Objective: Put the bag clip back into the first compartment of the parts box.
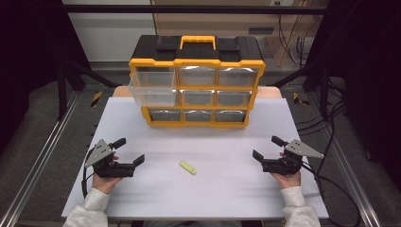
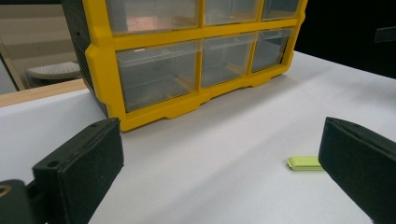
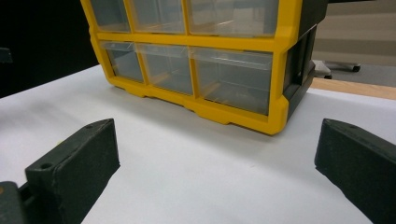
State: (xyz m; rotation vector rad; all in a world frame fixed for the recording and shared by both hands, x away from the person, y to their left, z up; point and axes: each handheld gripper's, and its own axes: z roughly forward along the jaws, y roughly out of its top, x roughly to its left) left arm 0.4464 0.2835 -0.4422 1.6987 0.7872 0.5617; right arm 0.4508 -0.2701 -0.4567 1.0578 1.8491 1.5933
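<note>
- Sleeved forearms are coming in at the bottom of the high view, each hand holding a gripper; the left gripper (image 1: pixel 128 150) is resting low on the white table (image 1: pixel 213 189) with its jaws spread wide and nothing between them.
- Over on the other side, the right gripper (image 1: pixel 268 147) is likewise released and holding nothing, well apart from the work.
- Lying flat on the table between the two grippers, nearer the left one, is the small yellow-green tab (image 1: pixel 187 167); in the left gripper view the tab (image 2: pixel 305 163) is sitting just beside the far jaw, not between the pair.
- Behind it the yellow drawer cabinet (image 1: pixel 196 87) is standing with its top-left drawer (image 1: pixel 152 88) pulled out and looking empty, which is probably where the tab is heading.
- Risk one: the tab is thin and lying flat, so closing jaws may be skating over it or flicking it away if they are coming down off-centre.
- Risk two: pressing too low may be scraping the pads on the table instead of catching the tab's edges.
- Risk three: a weak pinch on so slim a piece may be letting it slip on the way up to the drawer.
- Risk four: a hand reaching in may be knocking the protruding drawer.
</note>
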